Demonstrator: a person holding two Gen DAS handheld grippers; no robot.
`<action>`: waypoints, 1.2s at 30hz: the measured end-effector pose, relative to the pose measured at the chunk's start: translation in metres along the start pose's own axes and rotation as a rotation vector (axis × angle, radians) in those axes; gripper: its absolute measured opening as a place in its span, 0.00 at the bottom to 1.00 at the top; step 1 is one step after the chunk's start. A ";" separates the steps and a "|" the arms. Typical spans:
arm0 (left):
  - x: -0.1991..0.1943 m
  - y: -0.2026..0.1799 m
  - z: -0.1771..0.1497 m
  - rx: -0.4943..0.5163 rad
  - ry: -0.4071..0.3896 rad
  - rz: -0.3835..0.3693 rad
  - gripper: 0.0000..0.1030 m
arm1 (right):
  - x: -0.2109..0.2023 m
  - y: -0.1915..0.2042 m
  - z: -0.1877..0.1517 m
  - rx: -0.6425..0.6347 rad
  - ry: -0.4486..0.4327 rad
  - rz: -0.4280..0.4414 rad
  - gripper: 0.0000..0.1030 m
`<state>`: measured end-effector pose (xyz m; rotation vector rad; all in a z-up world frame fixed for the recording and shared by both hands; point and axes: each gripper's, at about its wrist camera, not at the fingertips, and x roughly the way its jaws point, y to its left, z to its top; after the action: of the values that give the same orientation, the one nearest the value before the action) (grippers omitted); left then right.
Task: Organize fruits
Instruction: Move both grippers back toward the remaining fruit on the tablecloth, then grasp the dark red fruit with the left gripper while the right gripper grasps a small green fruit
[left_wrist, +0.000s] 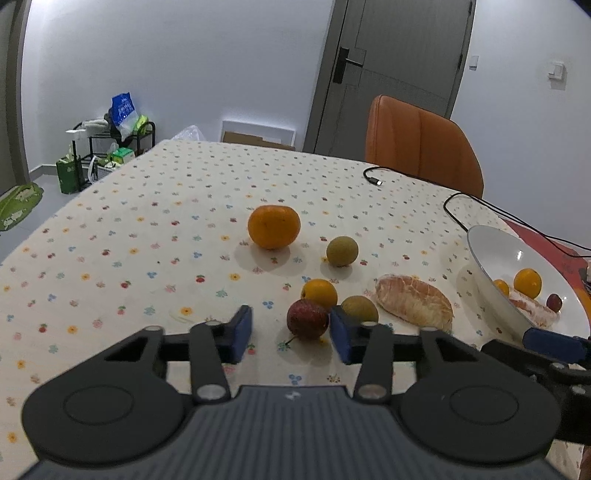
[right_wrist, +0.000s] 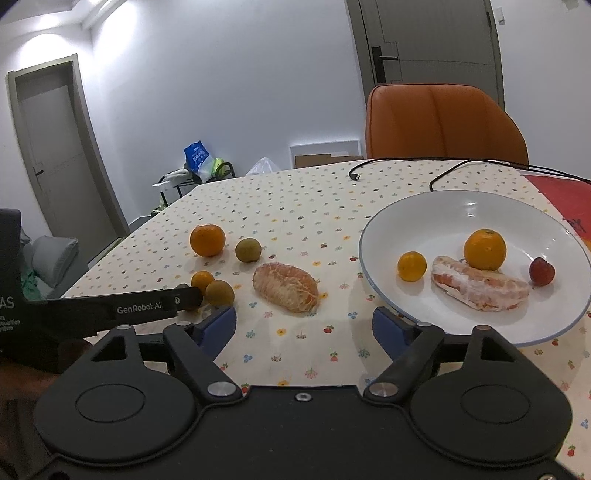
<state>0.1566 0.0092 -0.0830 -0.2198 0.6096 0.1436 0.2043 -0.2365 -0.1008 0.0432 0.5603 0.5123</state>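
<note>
Left tool over the loose fruit cluster, right tool parked by the plate.

Table (left_wrist: 129, 229) has a floral cloth; a black cable (left_wrist: 373, 177) lies at the far edge in front of an orange chair (left_wrist: 421, 144). Left tool (left_wrist: 291, 328) is wide open, holding nothing: the red fruit (left_wrist: 307, 319) sits between its blue pads, not touched on the left, close to the right pad. Crowded spot: small orange (left_wrist: 320, 292) just behind the red fruit, green-brown fruit (left_wrist: 360, 308) right behind the right pad, peeled pomelo segment (left_wrist: 413, 302) to the right. Large orange (left_wrist: 273, 226) and a second green-brown fruit (left_wrist: 342, 251) farther back, apart. Right tool (right_wrist: 304, 325) is open and empty, its right pad at the rim of the white plate (right_wrist: 388, 229), which already holds two oranges, a pomelo segment and a red fruit.
</note>
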 end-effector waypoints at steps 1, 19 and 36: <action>0.000 0.000 0.000 0.002 -0.004 -0.002 0.23 | 0.001 0.001 0.000 -0.002 0.003 -0.001 0.78; -0.015 0.033 0.005 -0.047 -0.021 0.002 0.22 | 0.032 0.032 0.010 -0.047 0.044 0.046 0.60; -0.033 0.072 0.009 -0.115 -0.057 0.044 0.22 | 0.063 0.065 0.018 -0.083 0.080 0.069 0.55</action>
<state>0.1211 0.0784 -0.0685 -0.3125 0.5506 0.2272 0.2298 -0.1478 -0.1052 -0.0370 0.6173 0.6059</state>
